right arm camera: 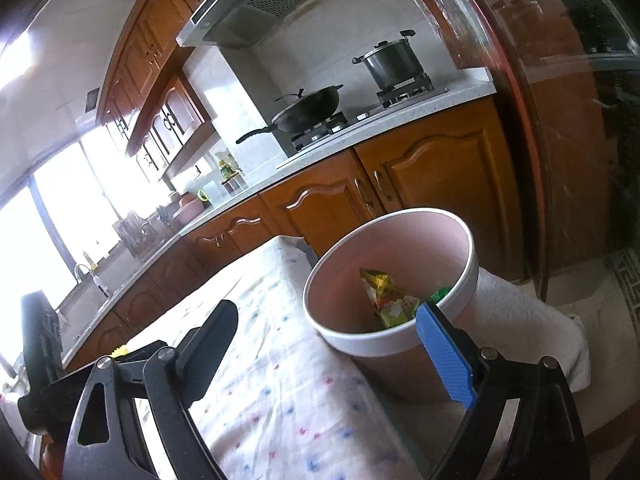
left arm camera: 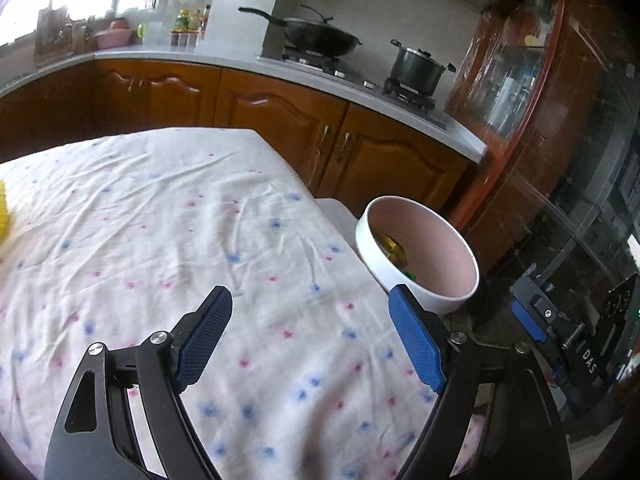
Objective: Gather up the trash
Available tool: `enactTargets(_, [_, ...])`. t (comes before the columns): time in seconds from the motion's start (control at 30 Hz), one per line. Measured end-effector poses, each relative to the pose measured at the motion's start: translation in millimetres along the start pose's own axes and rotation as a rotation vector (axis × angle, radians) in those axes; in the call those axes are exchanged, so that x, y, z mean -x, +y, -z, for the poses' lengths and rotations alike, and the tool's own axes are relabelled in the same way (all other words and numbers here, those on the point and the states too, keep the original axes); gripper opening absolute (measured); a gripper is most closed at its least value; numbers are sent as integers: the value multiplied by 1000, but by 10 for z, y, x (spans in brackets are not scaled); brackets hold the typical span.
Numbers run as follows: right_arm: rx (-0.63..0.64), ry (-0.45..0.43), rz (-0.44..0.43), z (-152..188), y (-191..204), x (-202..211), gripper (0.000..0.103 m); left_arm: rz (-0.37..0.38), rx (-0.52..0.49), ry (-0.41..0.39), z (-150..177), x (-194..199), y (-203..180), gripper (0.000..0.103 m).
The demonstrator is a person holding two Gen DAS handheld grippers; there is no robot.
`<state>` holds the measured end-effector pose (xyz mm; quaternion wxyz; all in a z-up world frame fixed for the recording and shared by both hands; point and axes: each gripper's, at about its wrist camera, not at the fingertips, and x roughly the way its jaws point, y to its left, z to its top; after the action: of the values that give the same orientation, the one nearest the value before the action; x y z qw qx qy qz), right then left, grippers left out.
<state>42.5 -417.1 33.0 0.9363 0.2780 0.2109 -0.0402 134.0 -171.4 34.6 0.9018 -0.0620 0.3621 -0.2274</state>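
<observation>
A round bin [left arm camera: 460, 300] with a white rim and pink inside stands just off the table's right edge. It also shows in the right wrist view [right arm camera: 360, 340]. Inside it lie crumpled yellow-green wrappers [right arm camera: 386, 294], seen too in the left wrist view [left arm camera: 394, 250]. My left gripper [left arm camera: 310, 300] is open and empty above the floral tablecloth [left arm camera: 160, 220]. My right gripper [right arm camera: 326, 314] is open and empty, just in front of the bin's near rim. A yellow item [left arm camera: 3, 212] peeks in at the left edge of the cloth.
Wooden kitchen cabinets [left arm camera: 280, 116] and a grey counter [left arm camera: 192, 54] run behind the table, with a wok [left arm camera: 320, 36] and a pot [left arm camera: 416, 66] on the stove. A glass cabinet [left arm camera: 520, 80] stands to the right. My right gripper's body [left arm camera: 560, 332] shows beside the bin.
</observation>
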Motion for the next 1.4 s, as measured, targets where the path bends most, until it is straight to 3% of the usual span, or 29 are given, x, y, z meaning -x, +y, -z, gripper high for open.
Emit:
enactTargets(0.17, [23,-10,13,130,78,101,96,-26,-23,-53,136,177,32,91])
enactTargets(0.43, [165,-51,62,354,352,317,101,-63,-38,-162,448,487,139,97])
enactTargets(0.63, [312,-158,74,432,711,546,103,-148,-40,-304,533,884,241,103])
enactTargets(0.83, [431,-281,43,402,1119,737,103,-248,-68,-325,555,1047,357,103])
enactTargets(1.4, [430,-142,-33,1025,1203,548,103,-376,-47,-324,1022,1263,636,103])
